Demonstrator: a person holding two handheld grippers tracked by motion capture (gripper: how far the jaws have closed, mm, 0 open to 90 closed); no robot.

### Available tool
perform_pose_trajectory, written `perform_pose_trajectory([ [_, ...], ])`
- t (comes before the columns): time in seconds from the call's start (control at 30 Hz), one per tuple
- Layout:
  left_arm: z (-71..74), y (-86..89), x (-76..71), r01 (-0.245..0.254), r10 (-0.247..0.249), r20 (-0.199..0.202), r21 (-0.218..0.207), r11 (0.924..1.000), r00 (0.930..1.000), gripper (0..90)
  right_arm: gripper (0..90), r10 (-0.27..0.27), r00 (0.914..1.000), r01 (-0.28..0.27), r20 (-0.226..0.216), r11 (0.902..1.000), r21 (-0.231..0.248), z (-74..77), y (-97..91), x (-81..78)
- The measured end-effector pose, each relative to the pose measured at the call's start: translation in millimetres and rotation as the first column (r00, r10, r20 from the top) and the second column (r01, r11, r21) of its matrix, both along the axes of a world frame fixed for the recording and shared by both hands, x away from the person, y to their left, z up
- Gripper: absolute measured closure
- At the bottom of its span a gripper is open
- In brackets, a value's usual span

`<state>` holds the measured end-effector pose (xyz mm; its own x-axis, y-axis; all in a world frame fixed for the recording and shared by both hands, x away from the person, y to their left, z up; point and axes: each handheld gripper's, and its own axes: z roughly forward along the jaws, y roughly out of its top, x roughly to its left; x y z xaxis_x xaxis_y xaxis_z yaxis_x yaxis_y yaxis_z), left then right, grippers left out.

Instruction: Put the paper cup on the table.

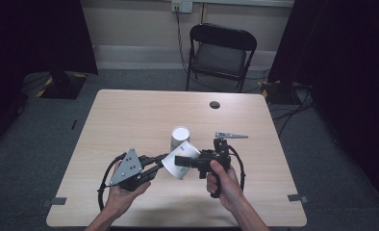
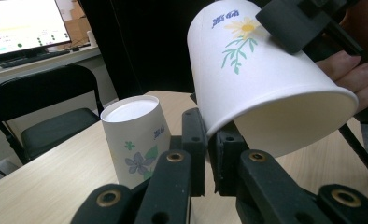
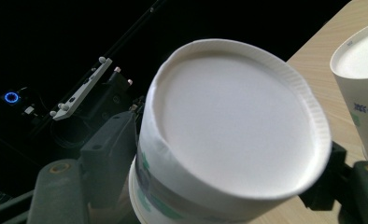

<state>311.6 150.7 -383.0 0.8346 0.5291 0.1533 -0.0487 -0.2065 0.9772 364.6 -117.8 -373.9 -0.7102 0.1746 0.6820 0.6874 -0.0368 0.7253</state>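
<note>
A white paper cup (image 1: 174,169) with a flower print hangs tilted above the table, mouth toward my left gripper (image 1: 164,159). In the left gripper view that gripper (image 2: 209,135) is shut on the cup's (image 2: 266,79) lower rim wall. My right gripper (image 1: 179,161) reaches over the cup's base end. In the right gripper view its jaws (image 3: 222,149) stand on either side of the cup's base (image 3: 233,121), loosely around it. A second paper cup (image 1: 180,137) stands upside down on the table just behind, also seen as the inverted cup (image 2: 133,135) and the cup at the right edge (image 3: 359,107).
The wooden table (image 1: 130,115) has a round cable hole (image 1: 215,104) near its far edge. A black folding chair (image 1: 221,50) stands behind the table. A lit monitor (image 2: 23,23) sits on a desk beyond the chair.
</note>
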Motion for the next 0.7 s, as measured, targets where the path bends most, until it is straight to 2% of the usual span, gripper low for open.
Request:
perform_pose_trajectory([
  [0.23,1.4,4.3,1.9,0.004,-0.004,-0.028,-0.029,0.9996,0.9996,86.0,16.7,-0.002,0.9998,0.001,0.019,0.9998,0.022,1.7,-3.1,-0.2],
  [0.37,1.5,6.5,2.7,0.010,-0.011,-0.050,-0.032,0.9995,0.9987,85.8,15.9,-0.015,0.9984,0.014,0.055,0.9999,0.006,5.6,-5.5,-2.3],
  [0.47,1.3,8.5,4.4,0.025,-0.029,-0.083,-0.048,0.9985,0.9961,85.8,15.5,-0.015,0.9967,0.016,0.079,0.9999,-0.003,7.9,-7.6,-3.1],
  [0.57,2.4,9.5,5.0,0.029,-0.033,-0.097,-0.047,0.9985,0.9947,85.9,14.6,-0.013,0.9949,0.016,0.100,0.9994,-0.029,10.1,-9.0,-3.8],
  [0.7,3.5,10.8,5.7,0.044,-0.052,-0.121,-0.065,0.9969,0.9914,85.9,14.6,-0.021,0.9921,0.025,0.124,0.9993,-0.027,12.5,-13.2,-6.4],
])
